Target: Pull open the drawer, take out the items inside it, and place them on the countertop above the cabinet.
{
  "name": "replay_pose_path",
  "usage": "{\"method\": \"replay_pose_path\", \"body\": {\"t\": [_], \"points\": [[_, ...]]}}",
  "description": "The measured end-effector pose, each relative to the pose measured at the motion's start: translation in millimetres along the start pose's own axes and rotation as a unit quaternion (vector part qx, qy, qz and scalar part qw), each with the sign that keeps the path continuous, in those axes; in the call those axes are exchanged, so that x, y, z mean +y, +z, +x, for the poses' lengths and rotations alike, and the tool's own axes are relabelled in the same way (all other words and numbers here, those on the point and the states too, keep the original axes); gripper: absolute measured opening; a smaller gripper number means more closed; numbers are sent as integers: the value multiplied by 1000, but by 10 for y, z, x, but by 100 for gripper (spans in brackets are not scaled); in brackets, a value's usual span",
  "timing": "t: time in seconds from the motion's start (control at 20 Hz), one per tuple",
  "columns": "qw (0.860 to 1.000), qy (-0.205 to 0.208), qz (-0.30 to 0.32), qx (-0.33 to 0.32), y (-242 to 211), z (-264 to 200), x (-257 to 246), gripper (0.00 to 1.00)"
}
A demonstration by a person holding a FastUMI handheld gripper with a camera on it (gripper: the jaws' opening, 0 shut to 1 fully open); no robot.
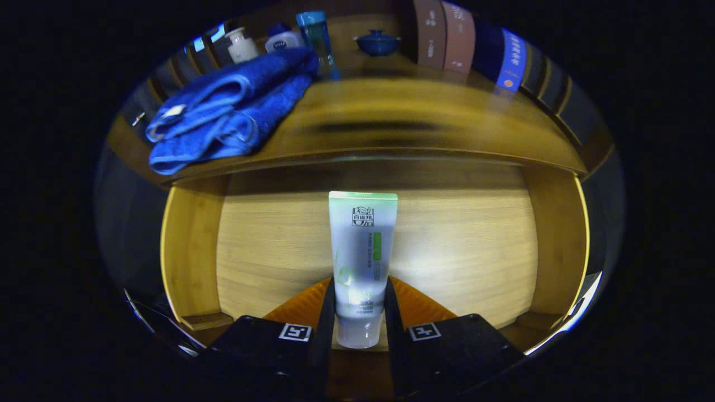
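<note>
We see the bamboo countertop [391, 120] as the broadest surface, its grain smooth and glossy, curving across above the open drawer [190, 251]. That drawer is a shallow wooden box with pale bamboo walls and a lightly striped floor, and it holds one item: a squeeze tube [362, 262], white with a green band at its flat crimped end, lying lengthwise with the translucent cap toward us. On the countertop at ten o'clock from the tube lies a folded blue towel [229, 109], thick and fuzzy, with a small white tag. Behind it, near eleven o'clock, stand a white pump bottle [242, 46], a squat white jar with a dark lid [282, 39] and a tall clear blue bottle [316, 34]. At twelve o'clock sits a small round blue lidded pot [377, 43]. Our gripper [360, 307] has its black fingers closed against both sides of the tube's cap end, pinching it.
</note>
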State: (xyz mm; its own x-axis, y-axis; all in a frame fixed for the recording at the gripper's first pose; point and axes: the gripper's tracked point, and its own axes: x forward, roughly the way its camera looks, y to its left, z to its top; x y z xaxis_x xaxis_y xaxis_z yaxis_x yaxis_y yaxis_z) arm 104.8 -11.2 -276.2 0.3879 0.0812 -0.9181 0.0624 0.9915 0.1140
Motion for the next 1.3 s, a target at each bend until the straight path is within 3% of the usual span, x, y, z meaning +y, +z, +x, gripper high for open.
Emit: {"method": "replay_pose_path", "body": {"t": [0.35,0.6,0.9,1.3], "points": [[992,8,-1,-123,766,-614,-29,48],[989,12,0,-148,1628,-534,-6,48],[993,-6,-4,-115,2121,7,-18,48],[996,-28,0,-80,2181,391,-99,48]]}}
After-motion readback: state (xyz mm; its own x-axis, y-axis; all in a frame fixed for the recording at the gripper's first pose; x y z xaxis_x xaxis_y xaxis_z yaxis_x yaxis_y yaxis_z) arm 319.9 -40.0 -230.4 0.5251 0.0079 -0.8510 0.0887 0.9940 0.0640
